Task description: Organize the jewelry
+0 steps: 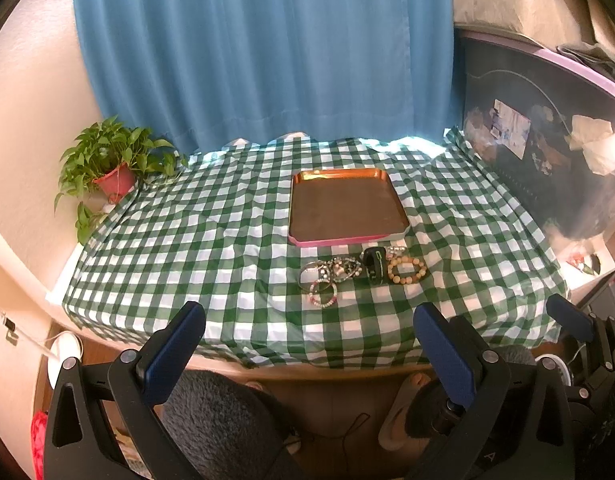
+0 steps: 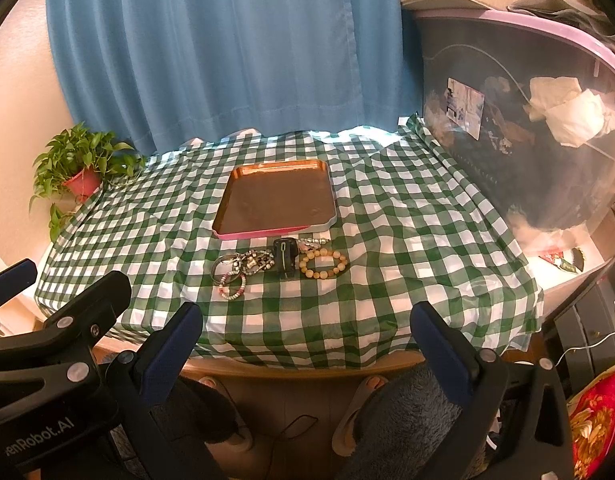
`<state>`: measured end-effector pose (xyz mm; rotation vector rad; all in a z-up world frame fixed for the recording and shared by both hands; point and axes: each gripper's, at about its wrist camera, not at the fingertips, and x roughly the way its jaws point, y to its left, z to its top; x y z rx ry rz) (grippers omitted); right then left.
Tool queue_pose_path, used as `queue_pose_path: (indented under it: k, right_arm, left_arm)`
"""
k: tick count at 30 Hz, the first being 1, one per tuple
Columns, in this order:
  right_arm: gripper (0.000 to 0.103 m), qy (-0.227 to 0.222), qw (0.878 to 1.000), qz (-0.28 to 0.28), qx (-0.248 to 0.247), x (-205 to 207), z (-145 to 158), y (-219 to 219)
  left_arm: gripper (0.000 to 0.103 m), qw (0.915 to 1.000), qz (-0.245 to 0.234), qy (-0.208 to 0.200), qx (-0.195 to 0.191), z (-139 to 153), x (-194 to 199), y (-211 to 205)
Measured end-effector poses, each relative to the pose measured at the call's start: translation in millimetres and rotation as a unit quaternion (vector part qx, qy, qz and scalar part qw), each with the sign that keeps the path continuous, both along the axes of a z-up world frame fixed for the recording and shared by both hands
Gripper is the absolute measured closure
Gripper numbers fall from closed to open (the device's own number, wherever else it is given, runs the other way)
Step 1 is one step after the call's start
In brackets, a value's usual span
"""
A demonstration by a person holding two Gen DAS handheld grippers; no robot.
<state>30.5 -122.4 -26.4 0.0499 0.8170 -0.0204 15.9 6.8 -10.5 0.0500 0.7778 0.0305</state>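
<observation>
Jewelry lies in a small heap just before the front edge of the empty tray (image 1: 347, 204): wooden bead bracelet (image 1: 407, 270), black band (image 1: 375, 266), tangled bracelets (image 1: 327, 276). Left gripper (image 1: 309, 344) and right gripper (image 2: 305, 340) hold fingers wide apart, off the tabletop's front edge

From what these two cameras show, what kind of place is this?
Probably a room in a home, not a workshop. A table under a green checked tablecloth stands against a blue curtain, with a potted plant in the corner and a clear storage bin of household things beside it.

Green-white checked cloth (image 1: 187, 248); tray (image 1: 343, 242) rim seemingly pink.
</observation>
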Motion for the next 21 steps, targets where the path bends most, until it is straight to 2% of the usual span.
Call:
queue_pose_path:
  k: [10, 12, 21]
  right_arm:
    - [0.0, 0.016, 1.0, 0.0, 0.0, -2, -26, 2]
    - [0.0, 0.025, 1.0, -0.001, 0.0, 8, -28, 2]
    - [0.0, 0.073, 0.997, 0.0, -0.001, 53, -63, -1]
  left_arm:
    - [0.0, 0.9999, 0.003, 0.015, 0.007, -19, 3, 7]
    - [0.0, 0.9997, 0.003, 0.023, 0.006, -27, 7, 9]
    - [0.0, 0.9972, 0.006, 0.074, 0.001, -71, 60, 6]
